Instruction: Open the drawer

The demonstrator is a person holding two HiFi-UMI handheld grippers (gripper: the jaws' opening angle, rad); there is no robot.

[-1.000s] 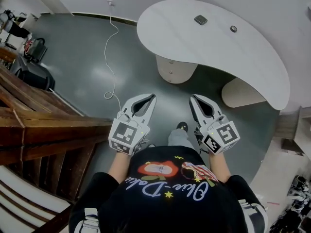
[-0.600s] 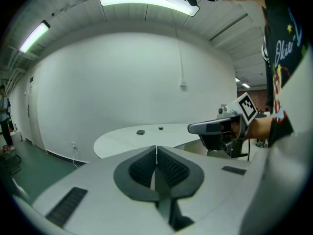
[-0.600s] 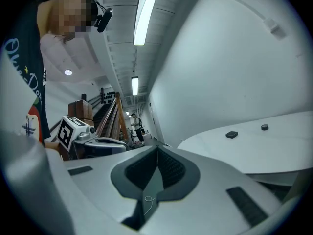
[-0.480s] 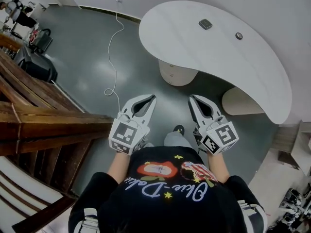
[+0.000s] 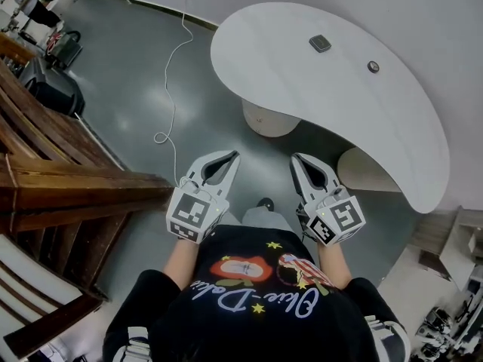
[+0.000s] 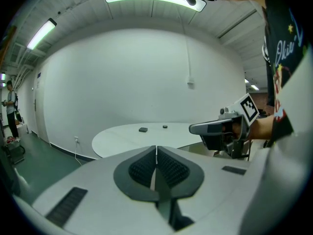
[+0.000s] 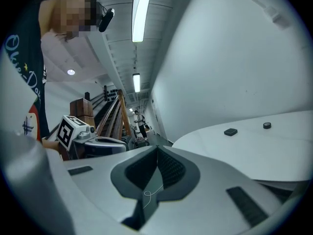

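Note:
No drawer front shows clearly in any view. A curved white table (image 5: 302, 89) stands ahead, with a rounded beige cabinet (image 5: 269, 119) and a second one (image 5: 370, 170) beneath it. My left gripper (image 5: 235, 155) is held at waist height, short of the table, its jaws shut with nothing between them; its closed tips (image 6: 156, 148) point at the table top. My right gripper (image 5: 295, 157) hangs level beside it, also shut and holding nothing (image 7: 157, 149). Each gripper shows in the other's view: the right gripper (image 6: 222, 129) and the left gripper (image 7: 93, 143).
Two small dark objects (image 5: 320, 43) (image 5: 373, 66) lie on the table top. A wooden staircase (image 5: 68, 179) rises close on the left. A white cable (image 5: 170, 89) trails over the grey floor, and black bags (image 5: 53, 89) sit at the far left.
The person has stepped a little toward the table, which now lies nearer. Both grippers moved forward with the body, still shut and side by side.

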